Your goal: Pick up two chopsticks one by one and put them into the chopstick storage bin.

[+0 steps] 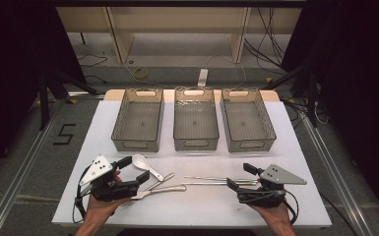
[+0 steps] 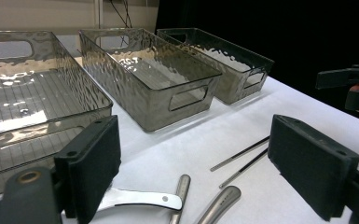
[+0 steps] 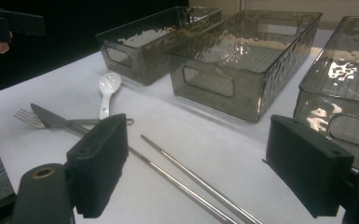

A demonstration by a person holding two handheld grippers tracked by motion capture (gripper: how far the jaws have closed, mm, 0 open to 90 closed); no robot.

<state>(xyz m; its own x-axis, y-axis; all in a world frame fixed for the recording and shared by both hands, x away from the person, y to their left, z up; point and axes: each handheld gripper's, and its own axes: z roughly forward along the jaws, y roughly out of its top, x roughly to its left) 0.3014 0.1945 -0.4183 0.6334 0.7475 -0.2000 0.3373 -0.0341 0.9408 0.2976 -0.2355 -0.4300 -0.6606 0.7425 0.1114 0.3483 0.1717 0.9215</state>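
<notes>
Cutlery is lying loose on the white table (image 1: 295, 147), near the front edge: white spoon (image 1: 141, 162) at left, fork (image 3: 28, 116) and knife (image 3: 51, 119) crossing just right of it, metal chopsticks (image 1: 211, 180) lying side by side toward the right. Three clear bins behind are sitting in a row – left bin (image 1: 138, 120), middle bin (image 1: 196, 120), right bin (image 1: 248, 120) – all looking empty, so sorting is at the very start, nothing placed yet

Left gripper (image 1: 128, 172) is hovering over the handle ends of the fork and knife, jaws spread wide, nothing between the pads; in the left gripper view the steel handles are lying just below and between the jaws. Right gripper (image 1: 238, 176) is sitting at the chopsticks' right end, jaws likewise released, not gripping; chopsticks are running along the table between its jaws in the right gripper view

Step in hand, as I read it: lining up for first pick. Next move calls for dropping onto one thin flat piece and closing squarely – the pieces are overlapping at left, so picking just one is going to be fiddly
</notes>
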